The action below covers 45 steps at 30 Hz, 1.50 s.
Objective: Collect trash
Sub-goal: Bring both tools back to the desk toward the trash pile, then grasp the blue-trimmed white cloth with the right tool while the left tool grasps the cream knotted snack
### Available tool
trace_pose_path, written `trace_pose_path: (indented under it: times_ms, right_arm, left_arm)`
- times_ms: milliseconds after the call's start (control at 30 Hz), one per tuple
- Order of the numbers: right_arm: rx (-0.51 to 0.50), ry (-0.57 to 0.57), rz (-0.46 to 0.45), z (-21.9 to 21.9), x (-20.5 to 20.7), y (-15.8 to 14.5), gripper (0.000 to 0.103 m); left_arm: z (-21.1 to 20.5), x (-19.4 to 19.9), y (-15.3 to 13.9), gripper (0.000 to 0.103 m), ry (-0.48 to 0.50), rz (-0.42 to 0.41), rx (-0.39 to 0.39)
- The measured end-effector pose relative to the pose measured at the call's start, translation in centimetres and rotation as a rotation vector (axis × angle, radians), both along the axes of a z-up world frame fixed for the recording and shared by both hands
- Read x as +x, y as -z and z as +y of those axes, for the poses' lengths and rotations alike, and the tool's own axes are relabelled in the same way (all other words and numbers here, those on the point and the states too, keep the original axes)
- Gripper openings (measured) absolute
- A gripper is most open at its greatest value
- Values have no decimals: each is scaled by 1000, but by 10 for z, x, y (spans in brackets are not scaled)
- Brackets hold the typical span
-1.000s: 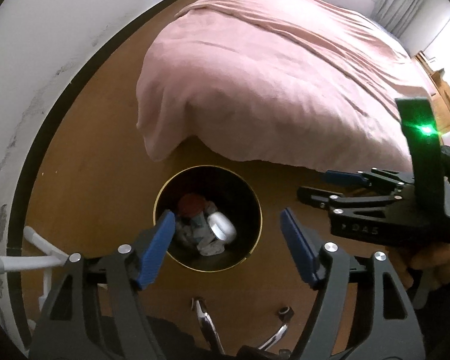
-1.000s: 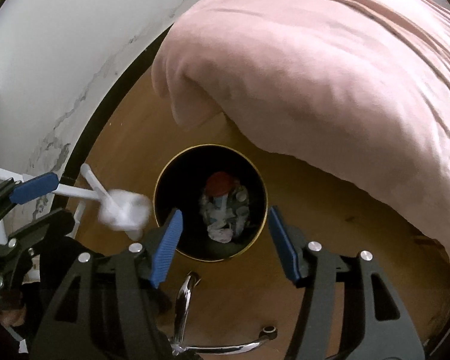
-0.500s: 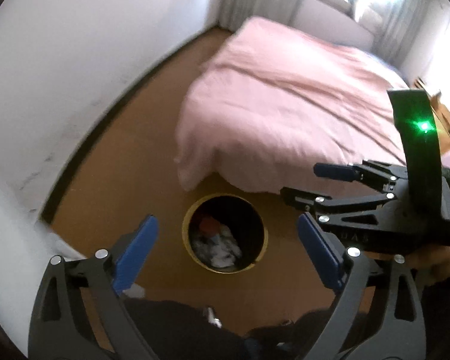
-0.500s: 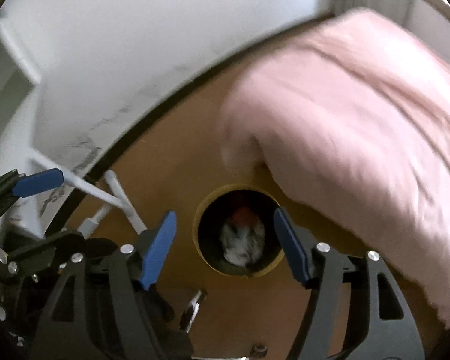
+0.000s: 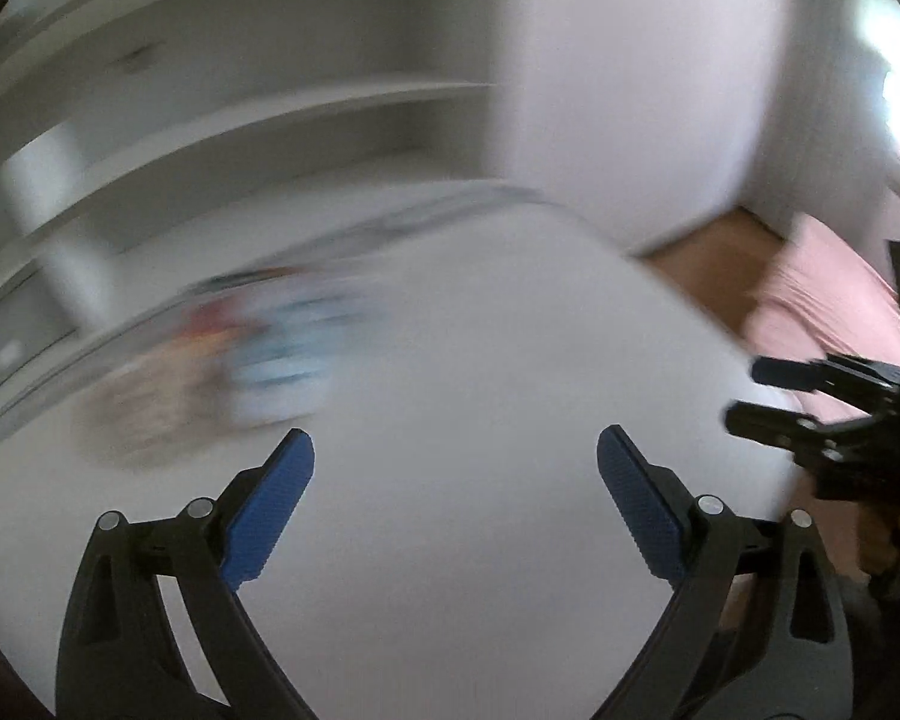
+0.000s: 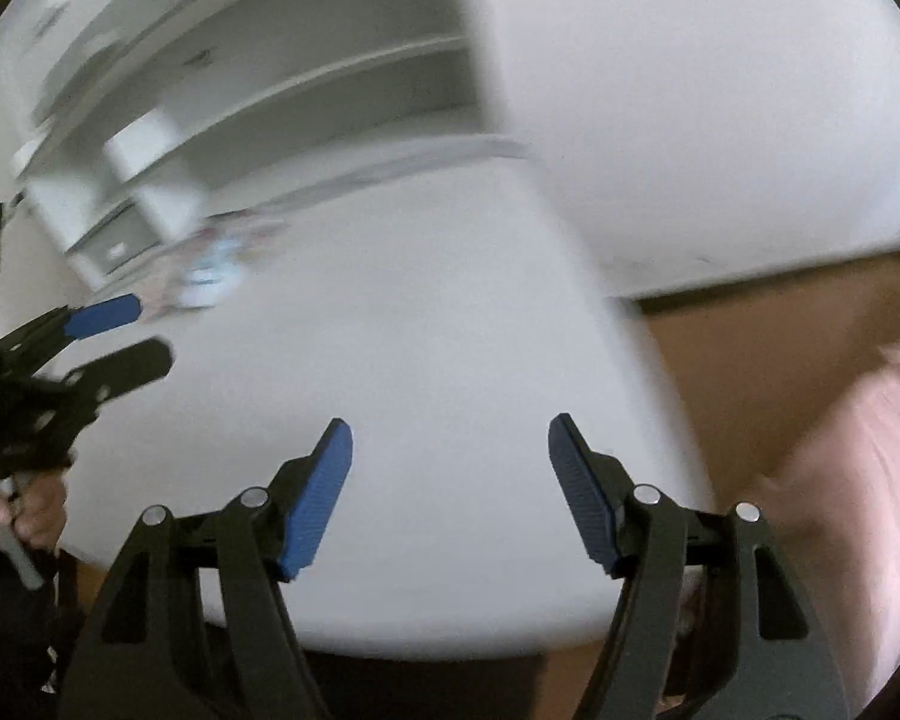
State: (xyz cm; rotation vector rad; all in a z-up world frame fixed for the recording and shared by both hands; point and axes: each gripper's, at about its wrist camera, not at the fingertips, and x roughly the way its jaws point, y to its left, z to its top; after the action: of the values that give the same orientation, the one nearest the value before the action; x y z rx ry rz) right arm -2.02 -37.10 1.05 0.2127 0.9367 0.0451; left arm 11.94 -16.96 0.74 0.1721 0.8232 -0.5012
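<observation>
We swing from the bin up to the white counter (image 5: 450, 540); left gripper (image 5: 455, 498) and right gripper (image 6: 450, 480) gape empty, blurred litter (image 5: 228, 372) at its far edge.

Each claw (image 5: 455, 498) (image 6: 450, 489) has black skeletal arms, silver pivot screws and ribbed blue pads (image 5: 270, 510); bare-skinned hand (image 6: 33, 510) grips a grey trigger.

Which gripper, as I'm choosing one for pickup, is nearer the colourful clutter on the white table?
Left, probably. The blurred clutter lies just ahead of the left gripper; the right gripper is farther off, to its right.
</observation>
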Motion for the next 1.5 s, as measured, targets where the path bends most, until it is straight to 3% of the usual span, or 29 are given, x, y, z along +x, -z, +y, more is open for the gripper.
trace_pose_path:
  times_ms: [200,333,433,667,700,733,767,967,1100,1167,1333,1500]
  right_arm:
    - [23,-197,35,94,87,11,66]
    - [16,-261,49,146,136,13,66]
    - [14,-270,74,161,163,21,66]
    - [-32,-246,103,178,196,35,62]
    - [-50,-248,101,179,197,35,53]
    - [-54,-251,99,179,197,35,24]
    - [-41,-262,99,179,198,34,20]
    - [-44,-261,61,161,172,19,17]
    - [-36,-255,58,144,154,15,17]
    - [-37,-244,60,132,143,15,17]
    - [-37,-210,63,111,126,15,17]
    - [-37,-174,58,90,103,11,17]
  left_arm:
    - [110,21,10,93,-228,26,-17]
    - [147,25,14,93,-266,33,-27]
    - [160,29,16,93,-271,25,-37]
    - [153,62,33,93,-267,48,-52]
    - [149,67,35,93,-263,53,-41]
    - [148,70,37,93,-256,54,-37]
    - [144,73,38,93,-249,54,-34]
    - [119,94,44,92,-217,57,-29]
    - [103,105,52,91,-224,49,20]
    - [100,110,55,83,-231,70,16]
    - [93,113,60,47,-244,106,20]
    - [85,91,45,38,-240,92,32]
